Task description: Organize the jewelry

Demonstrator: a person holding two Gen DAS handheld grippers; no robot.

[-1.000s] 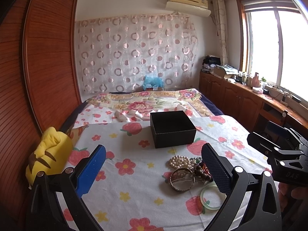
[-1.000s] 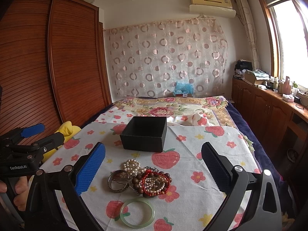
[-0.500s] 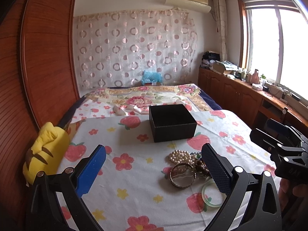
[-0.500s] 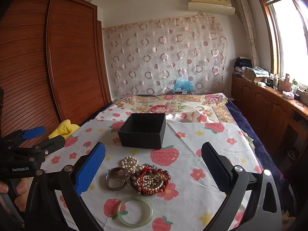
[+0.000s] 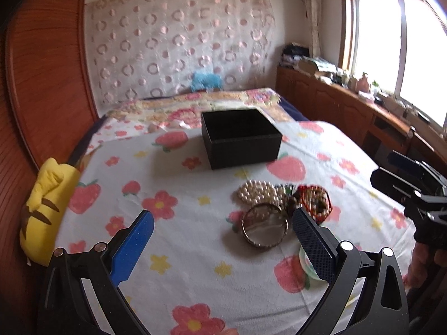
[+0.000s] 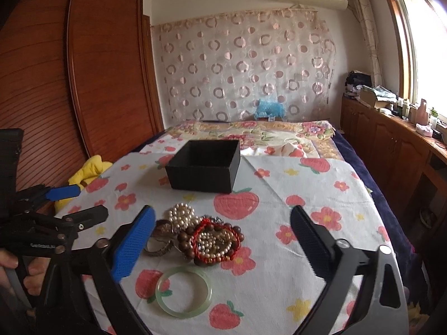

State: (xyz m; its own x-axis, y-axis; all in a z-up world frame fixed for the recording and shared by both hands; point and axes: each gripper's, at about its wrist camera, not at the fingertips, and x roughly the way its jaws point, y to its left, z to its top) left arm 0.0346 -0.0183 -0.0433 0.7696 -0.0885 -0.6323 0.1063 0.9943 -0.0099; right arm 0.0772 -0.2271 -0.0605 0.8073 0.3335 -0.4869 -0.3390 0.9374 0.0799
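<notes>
An open black box (image 5: 240, 136) (image 6: 205, 164) stands on the flowered cloth. In front of it lies a jewelry pile: a pearl string (image 5: 258, 191) (image 6: 181, 213), a metal bangle (image 5: 264, 227) (image 6: 157, 247), a red bead bracelet (image 5: 315, 199) (image 6: 216, 241) and a green jade bangle (image 6: 183, 291), partly hidden in the left wrist view (image 5: 306, 262). My left gripper (image 5: 223, 247) is open and empty, just short of the metal bangle; it also shows in the right wrist view (image 6: 72, 203). My right gripper (image 6: 223, 247) is open and empty above the pile; it also shows in the left wrist view (image 5: 391, 170).
A yellow plush toy (image 5: 44, 209) (image 6: 86, 171) lies at the cloth's left edge by the wooden wardrobe (image 6: 83, 83). A bed with a floral quilt (image 6: 251, 131) lies behind the box. A wooden counter (image 6: 391, 139) with clutter runs under the window on the right.
Both grippers have moved forward and down toward the jewelry pile, which now looks closer. Both stay open and empty. The jewelry and the box have not moved.
</notes>
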